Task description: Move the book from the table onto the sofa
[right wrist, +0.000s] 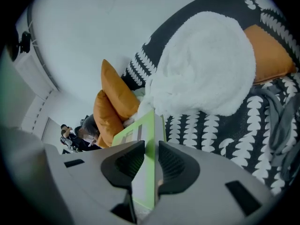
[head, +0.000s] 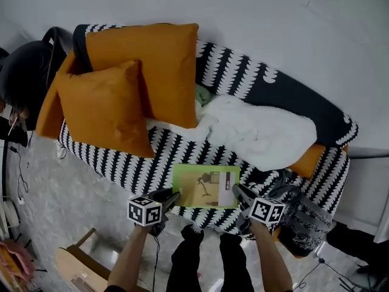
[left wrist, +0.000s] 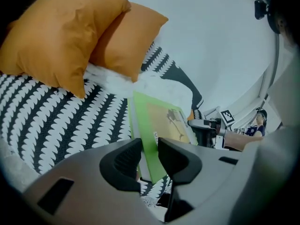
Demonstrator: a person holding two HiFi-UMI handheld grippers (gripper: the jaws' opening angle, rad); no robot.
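Holding the green book (head: 205, 186) over the patterned sofa (head: 121, 163), we have the left gripper (head: 172, 197) and right gripper (head: 239, 191) each closed on one side edge.

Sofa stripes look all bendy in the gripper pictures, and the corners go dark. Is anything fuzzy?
Left gripper view: the wide lens bends the sofa pattern and darkens the corners; the near jaws look soft. Right gripper view: same bulge; the book edge between the jaws is fuzzy. Head view: even light, no glare, slightly curved at the edges.
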